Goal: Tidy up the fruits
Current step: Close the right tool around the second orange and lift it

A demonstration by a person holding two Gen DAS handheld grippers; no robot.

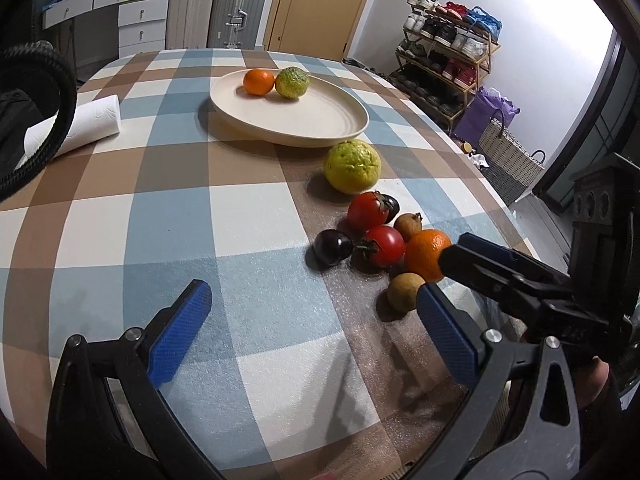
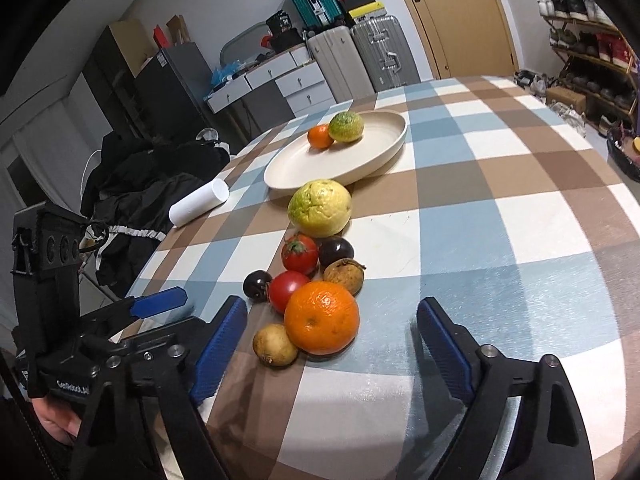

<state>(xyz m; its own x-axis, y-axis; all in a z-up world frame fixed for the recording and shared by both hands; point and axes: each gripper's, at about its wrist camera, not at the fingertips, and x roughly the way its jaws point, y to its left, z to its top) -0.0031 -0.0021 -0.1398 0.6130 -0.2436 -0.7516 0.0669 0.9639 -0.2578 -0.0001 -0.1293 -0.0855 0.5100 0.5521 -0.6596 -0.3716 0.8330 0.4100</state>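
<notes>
A cream plate (image 1: 304, 120) (image 2: 296, 164) at the far side of the checked table holds a small orange (image 1: 259, 82) and a green citrus (image 1: 292, 82). A large yellow-green citrus (image 1: 352, 166) (image 2: 320, 208) lies just in front of it. Nearer lies a cluster: two red tomatoes (image 2: 299, 254), two dark purple fruits (image 2: 335, 251), two brown fruits (image 2: 275, 345) and a big orange (image 2: 322, 318). My right gripper (image 2: 334, 322) is open, with the orange and one brown fruit between its fingers, untouched. Left of the cluster, my left gripper (image 1: 316, 320) is open over bare cloth.
A white paper roll (image 1: 76, 128) (image 2: 199, 202) lies at the table's left edge beside dark clothing (image 2: 140, 196). Behind the table stand suitcases (image 1: 236, 12), white drawers and a door. A shoe rack (image 1: 448, 52) and a woven basket (image 1: 508, 156) stand to the right.
</notes>
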